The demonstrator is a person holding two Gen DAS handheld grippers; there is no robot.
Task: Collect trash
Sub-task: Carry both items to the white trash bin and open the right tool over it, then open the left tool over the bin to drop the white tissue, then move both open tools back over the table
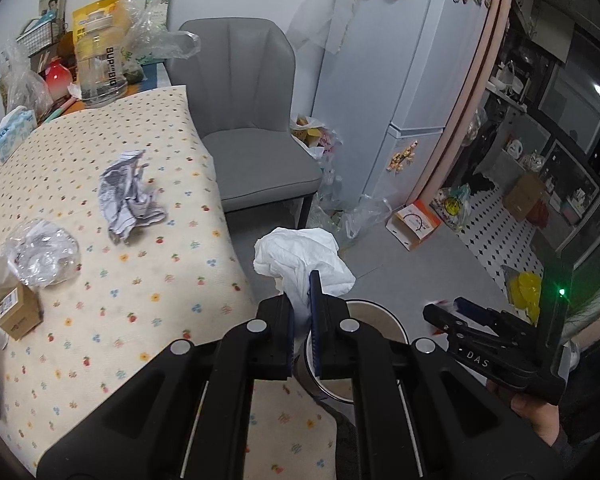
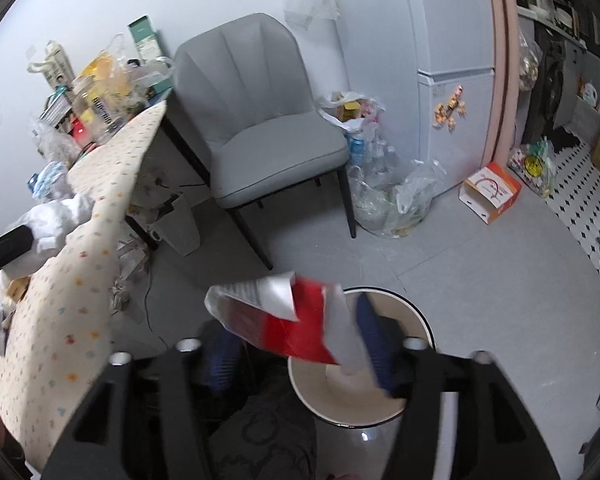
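Left fingers (image 1: 304,312) around white tissue (image 1: 304,258); "DAS" on right gripper (image 1: 452,312).

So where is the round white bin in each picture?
Left wrist view: the bin sits low and middle-right on the floor, mostly hidden behind the left hand-held gripper, which pinches a white tissue.
Right wrist view: the bin is at bottom centre-right, under the red and white wrapper.
Shared landmark: the grey chair stands beyond it in both.

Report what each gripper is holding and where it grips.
Left gripper: white tissue, pinched at its lower end. Right gripper: open, red-and-white wrapper loose between its fingers.
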